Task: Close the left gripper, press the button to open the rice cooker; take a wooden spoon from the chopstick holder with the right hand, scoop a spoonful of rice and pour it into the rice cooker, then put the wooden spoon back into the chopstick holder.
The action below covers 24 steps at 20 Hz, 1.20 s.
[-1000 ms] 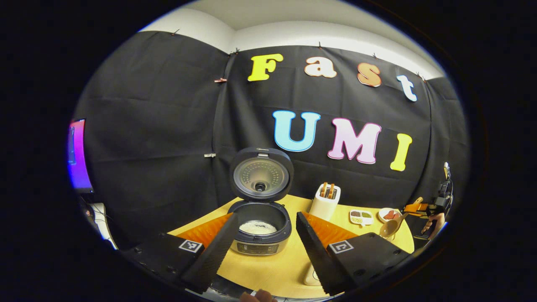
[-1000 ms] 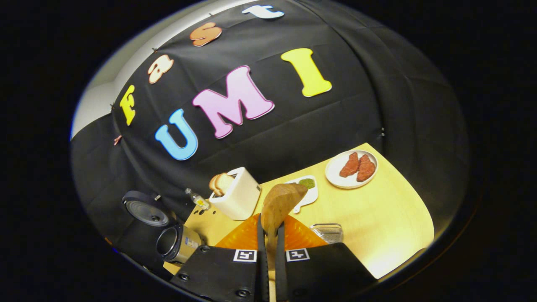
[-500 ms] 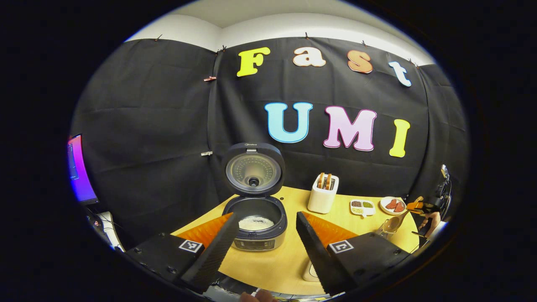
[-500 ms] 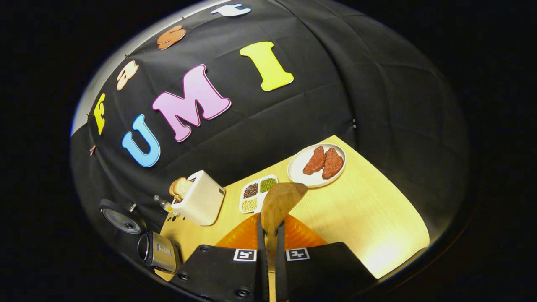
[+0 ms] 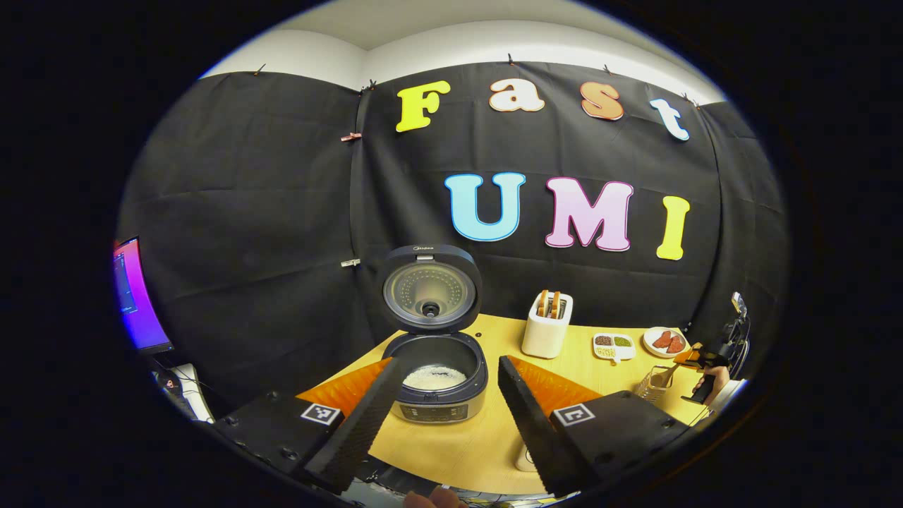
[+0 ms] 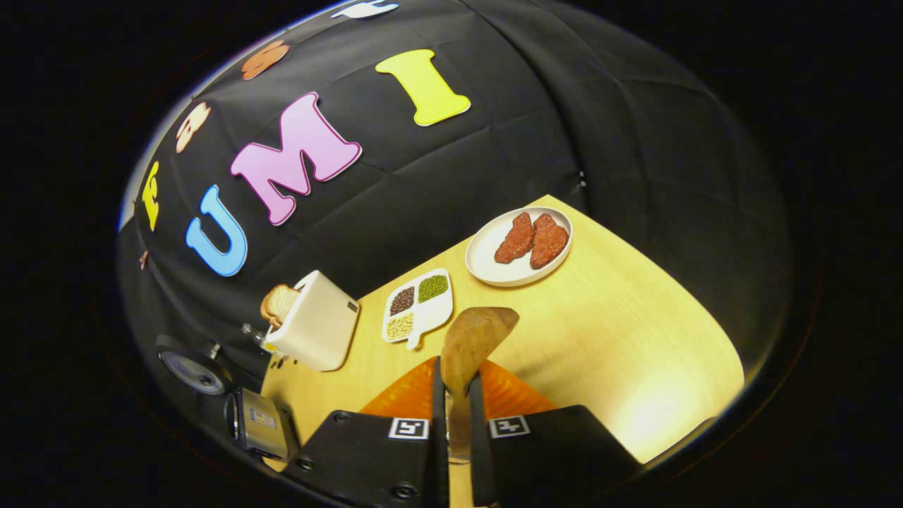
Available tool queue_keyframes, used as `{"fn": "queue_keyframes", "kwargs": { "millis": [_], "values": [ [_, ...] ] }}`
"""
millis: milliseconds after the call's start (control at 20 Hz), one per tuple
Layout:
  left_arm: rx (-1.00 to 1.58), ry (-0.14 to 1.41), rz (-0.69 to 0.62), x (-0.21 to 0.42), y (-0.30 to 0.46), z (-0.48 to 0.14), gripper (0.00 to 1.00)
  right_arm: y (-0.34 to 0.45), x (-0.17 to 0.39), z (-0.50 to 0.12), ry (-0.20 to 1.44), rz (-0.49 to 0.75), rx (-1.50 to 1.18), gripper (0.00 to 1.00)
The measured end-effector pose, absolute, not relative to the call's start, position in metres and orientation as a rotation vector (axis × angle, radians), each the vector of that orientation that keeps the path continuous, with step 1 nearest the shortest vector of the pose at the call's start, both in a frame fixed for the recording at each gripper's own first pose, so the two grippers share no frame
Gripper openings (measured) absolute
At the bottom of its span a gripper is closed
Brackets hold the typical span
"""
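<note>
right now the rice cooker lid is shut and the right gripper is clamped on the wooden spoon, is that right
Not quite. The rice cooker lid stands open, tipped up behind the pot with white rice showing inside, as the left gripper view shows. The rest holds: the right gripper is clamped on the wooden spoon, both fingers pressing its handle, in the right gripper view.

You had one rice cooker (image 5: 436, 374), one toaster (image 6: 314, 321) with bread, one divided dish (image 6: 417, 307), one plate (image 6: 487, 264) with two meat pieces (image 6: 532, 238), one wooden spoon (image 6: 471, 342).
</note>
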<state>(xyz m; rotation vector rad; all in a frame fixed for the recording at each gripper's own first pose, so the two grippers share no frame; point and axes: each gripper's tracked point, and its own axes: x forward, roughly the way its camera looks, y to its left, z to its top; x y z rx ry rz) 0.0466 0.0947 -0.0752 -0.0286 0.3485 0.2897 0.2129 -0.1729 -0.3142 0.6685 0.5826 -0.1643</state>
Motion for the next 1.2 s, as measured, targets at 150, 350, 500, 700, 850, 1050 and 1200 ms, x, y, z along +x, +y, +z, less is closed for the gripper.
{"fn": "queue_keyframes", "kwargs": {
  "millis": [150,350,500,700,850,1050,1200],
  "values": [
    [-0.032,0.329,0.27,0.055,0.091,-0.07,0.94,-0.18,0.202,-0.318,0.608,-0.166,0.676,0.31],
    [-0.042,0.297,0.248,0.062,0.089,-0.065,0.94,-0.182,0.181,-0.315,0.626,-0.168,0.667,0.75],
    [-0.065,0.281,0.235,0.071,0.095,-0.064,0.94,-0.178,0.163,-0.306,0.621,-0.169,0.659,0.82],
    [-0.097,0.239,0.244,0.079,0.113,-0.056,0.94,-0.162,0.144,-0.293,0.624,-0.151,0.633,0.92],
    [-0.077,0.198,0.237,0.087,0.13,-0.047,0.94,-0.142,0.131,-0.279,0.622,-0.161,0.634,0.97],
    [-0.075,0.147,0.225,0.121,0.164,-0.036,0.94,-0.097,0.111,-0.249,0.586,-0.177,0.599,0.97],
    [-0.121,0.1,0.213,0.158,0.186,-0.023,0.94,-0.04,0.091,-0.237,0.617,-0.132,0.591,0.97]
  ]
}}
